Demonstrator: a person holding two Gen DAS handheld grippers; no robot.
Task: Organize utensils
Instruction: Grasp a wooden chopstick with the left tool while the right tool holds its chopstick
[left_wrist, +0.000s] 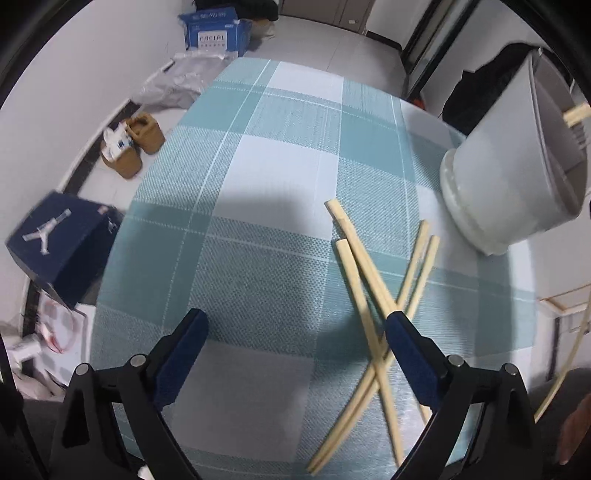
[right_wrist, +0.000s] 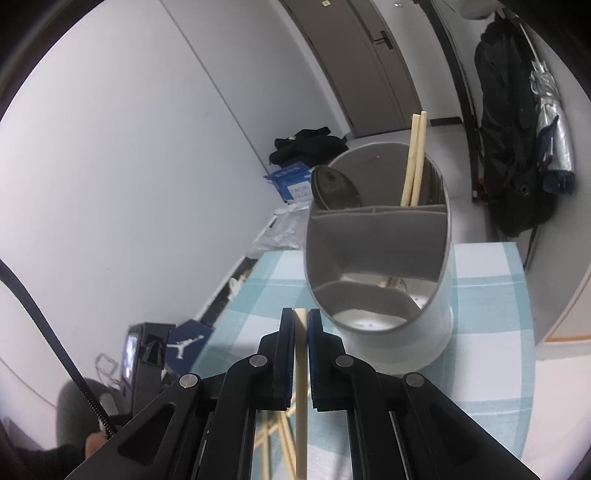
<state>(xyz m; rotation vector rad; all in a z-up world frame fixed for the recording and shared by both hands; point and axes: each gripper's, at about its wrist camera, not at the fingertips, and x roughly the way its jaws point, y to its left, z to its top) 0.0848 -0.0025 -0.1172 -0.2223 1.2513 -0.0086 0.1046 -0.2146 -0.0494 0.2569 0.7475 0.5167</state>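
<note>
One chopstick up, four more waiting on the table

Right hand-held gripper (right_wrist: 301, 314) is clamped on a single chopstick (right_wrist: 301, 369), pointed at the grey utensil holder (right_wrist: 376, 236) where two chopsticks (right_wrist: 413, 162) already stand in the back right slot. I'd tip it upright and drop it there. Left hand-held gripper (left_wrist: 295, 325) hangs wide open over the crossed loose chopsticks (left_wrist: 373, 280), nothing gripped; take one at a time

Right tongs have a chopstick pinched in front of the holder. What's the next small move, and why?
Probably lift the right tongs toward the utensil holder's back right compartment, where two chopsticks already stand. The held chopstick sits below the holder's rim, so it likely needs height before it can drop in.
</note>
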